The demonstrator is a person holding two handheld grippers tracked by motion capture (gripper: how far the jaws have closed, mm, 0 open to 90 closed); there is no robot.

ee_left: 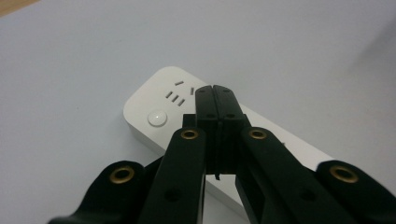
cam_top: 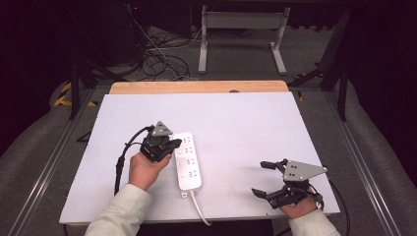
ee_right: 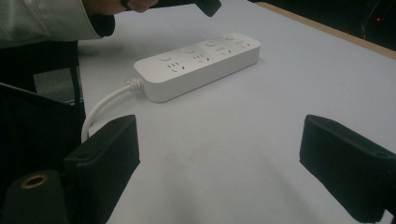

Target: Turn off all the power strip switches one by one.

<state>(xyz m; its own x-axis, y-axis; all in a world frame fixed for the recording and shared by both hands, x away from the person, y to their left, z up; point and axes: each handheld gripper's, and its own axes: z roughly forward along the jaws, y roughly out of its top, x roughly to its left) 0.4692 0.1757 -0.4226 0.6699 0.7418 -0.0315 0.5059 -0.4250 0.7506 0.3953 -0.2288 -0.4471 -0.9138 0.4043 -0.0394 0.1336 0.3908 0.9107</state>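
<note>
The white plastic four-socket power strip (cam_top: 188, 161) lies mid-tabletop (cam_top: 236, 123). Left gripper (ee_left: 215, 91), fingers pressed together empty, hovers over its far button; an off-centre press could skid it. Right gripper (cam_top: 266, 178) waits, fingers spread.

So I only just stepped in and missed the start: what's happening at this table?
A person is working with a hand-held claw in each hand at a white table. The left claw, jaws shut with nothing between them, is poised over the far end of a white power strip, above the outlet next to its round button. The right claw sits off to the side with its jaws wide open and empty. The strip lies flat, its cable trailing off the near edge.
</note>
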